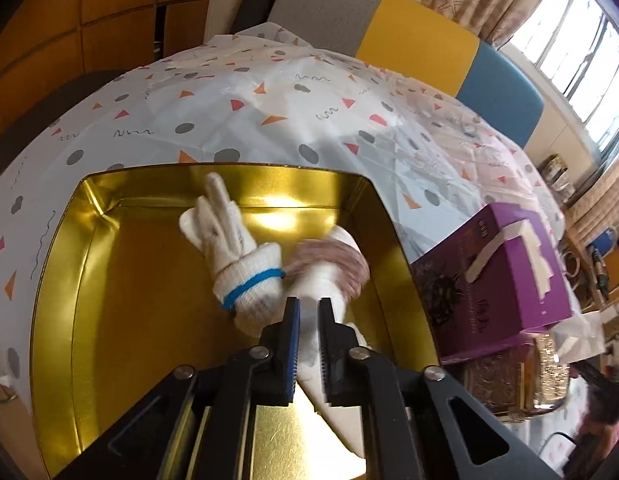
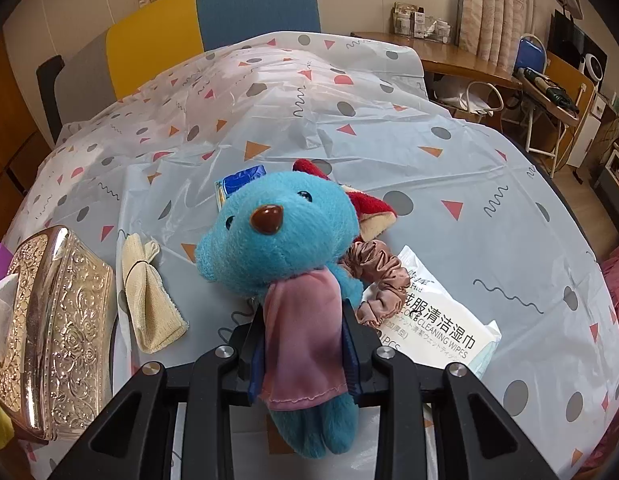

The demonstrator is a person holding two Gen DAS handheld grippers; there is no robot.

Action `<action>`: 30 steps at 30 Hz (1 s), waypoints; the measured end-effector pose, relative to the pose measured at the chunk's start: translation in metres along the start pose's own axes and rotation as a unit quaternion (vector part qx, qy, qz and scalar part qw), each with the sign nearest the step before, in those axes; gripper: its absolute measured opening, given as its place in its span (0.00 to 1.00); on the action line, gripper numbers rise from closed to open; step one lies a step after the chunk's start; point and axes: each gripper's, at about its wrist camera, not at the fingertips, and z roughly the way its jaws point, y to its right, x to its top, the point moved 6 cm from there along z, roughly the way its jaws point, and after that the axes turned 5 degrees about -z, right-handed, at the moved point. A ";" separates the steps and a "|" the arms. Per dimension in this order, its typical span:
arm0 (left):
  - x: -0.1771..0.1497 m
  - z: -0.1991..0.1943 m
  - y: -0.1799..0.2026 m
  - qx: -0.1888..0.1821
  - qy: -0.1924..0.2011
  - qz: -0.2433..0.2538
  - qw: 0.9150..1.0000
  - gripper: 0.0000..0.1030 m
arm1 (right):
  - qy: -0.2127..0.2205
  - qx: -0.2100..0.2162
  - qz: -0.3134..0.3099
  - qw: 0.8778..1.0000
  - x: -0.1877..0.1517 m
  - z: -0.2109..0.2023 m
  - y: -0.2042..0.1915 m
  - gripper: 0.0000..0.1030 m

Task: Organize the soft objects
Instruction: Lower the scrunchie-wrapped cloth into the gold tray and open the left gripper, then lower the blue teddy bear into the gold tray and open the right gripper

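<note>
Left gripper (image 1: 308, 322) over gold tin (image 1: 109, 280), jaws slightly apart around white sock (image 1: 329, 280), grip unclear; bundled glove (image 1: 237, 256) lies beside it in tin. Right gripper (image 2: 305, 344) clamps blue teddy (image 2: 277, 236) above bench (image 2: 449, 184); scrunchie (image 2: 379, 276), wipes pack (image 2: 437, 320), cloth bundle (image 2: 149, 296), tissue box (image 2: 57, 320) crowd around

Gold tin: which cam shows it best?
Left wrist. The gold tin fills the frame, open, with a banded white glove and a blurred white bundle by the left gripper inside. The right wrist view doesn't show the tin at all.
</note>
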 end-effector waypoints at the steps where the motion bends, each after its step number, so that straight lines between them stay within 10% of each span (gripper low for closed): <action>1: -0.002 0.001 -0.001 0.000 -0.004 0.001 1.000 0.19 | -0.001 -0.001 0.000 1.000 0.000 0.001 0.000 0.30; 12: -0.032 -0.041 -0.024 0.055 0.050 0.045 0.996 0.57 | -0.002 0.010 0.007 1.000 0.001 0.003 0.000 0.30; 30: -0.046 -0.075 -0.038 0.059 0.086 0.062 0.993 0.68 | 0.058 0.089 -0.006 0.994 0.058 -0.041 -0.065 0.30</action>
